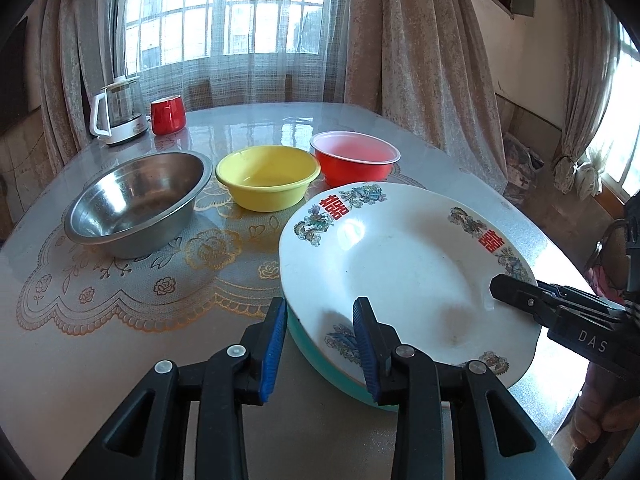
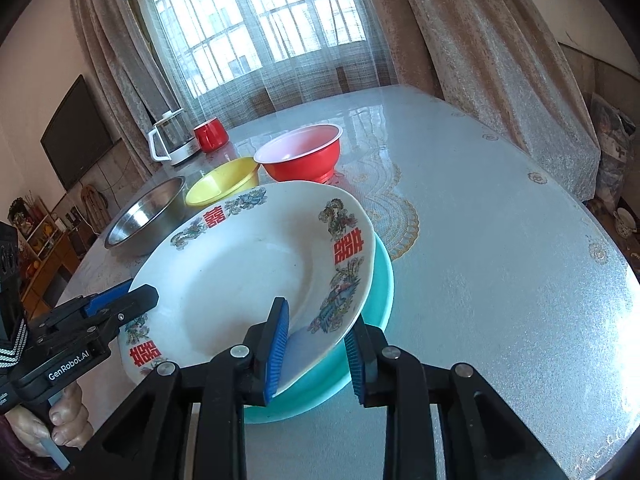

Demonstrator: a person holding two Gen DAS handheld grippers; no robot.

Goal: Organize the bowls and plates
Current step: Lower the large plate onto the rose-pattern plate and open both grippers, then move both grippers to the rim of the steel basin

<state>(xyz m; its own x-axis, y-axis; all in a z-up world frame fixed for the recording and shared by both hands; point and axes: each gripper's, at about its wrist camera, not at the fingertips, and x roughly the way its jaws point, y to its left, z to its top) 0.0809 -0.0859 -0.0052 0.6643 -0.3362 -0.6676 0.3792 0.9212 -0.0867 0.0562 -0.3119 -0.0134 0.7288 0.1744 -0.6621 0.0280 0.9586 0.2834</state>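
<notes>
Both grippers, left [image 1: 320,348] and right [image 2: 316,354], pinch opposite near rims of the white plate [image 1: 404,268] (tilted atop the teal plate [image 2: 380,292]), bowls lying beyond.

**Two wrist cameras, one shared table**

The left wrist view looks forward and down along its own fingers [image 1: 362,344], close over the near left rim of the white plate [image 1: 400,264], facing the window [image 1: 224,12]. The right wrist view does the same from the plate's right side (tilted, so the table [image 2: 500,264] slopes). Each sees the other gripper at its frame edge. Both share the plate, the steel bowl [image 1: 136,200], yellow bowl [image 1: 266,176], red bowl [image 1: 354,156], kettle [image 1: 118,110] and curtains [image 1: 420,40].
</notes>
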